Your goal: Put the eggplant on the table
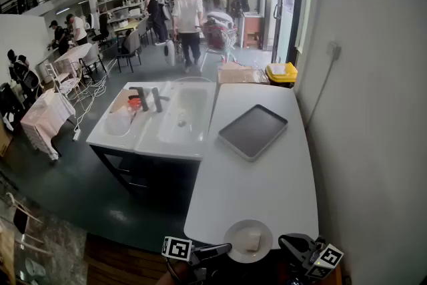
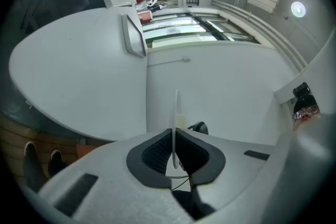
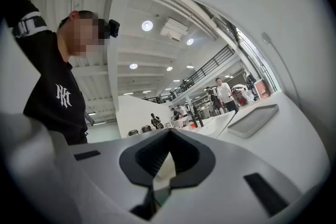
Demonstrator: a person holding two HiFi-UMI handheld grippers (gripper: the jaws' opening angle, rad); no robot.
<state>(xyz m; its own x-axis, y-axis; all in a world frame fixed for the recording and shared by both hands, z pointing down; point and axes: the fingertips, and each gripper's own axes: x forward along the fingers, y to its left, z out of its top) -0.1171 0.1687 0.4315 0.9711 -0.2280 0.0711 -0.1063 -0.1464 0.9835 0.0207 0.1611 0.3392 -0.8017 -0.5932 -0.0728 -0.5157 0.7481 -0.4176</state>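
Observation:
No eggplant shows in any view. A small white plate sits at the near edge of the white table, with a pale block on it. My left gripper reaches the plate's left rim. In the left gripper view its jaws are shut on that rim, and the plate shows edge-on with the block beside it. My right gripper hovers just right of the plate, a little apart from it. In the right gripper view the right gripper is shut, with only a pale shape showing past its jaws.
A grey tray lies on the table's far half. A white double sink with dark taps adjoins the table on the left. A yellow bin stands beyond the far end. People stand in the hall behind. The wall runs along the right.

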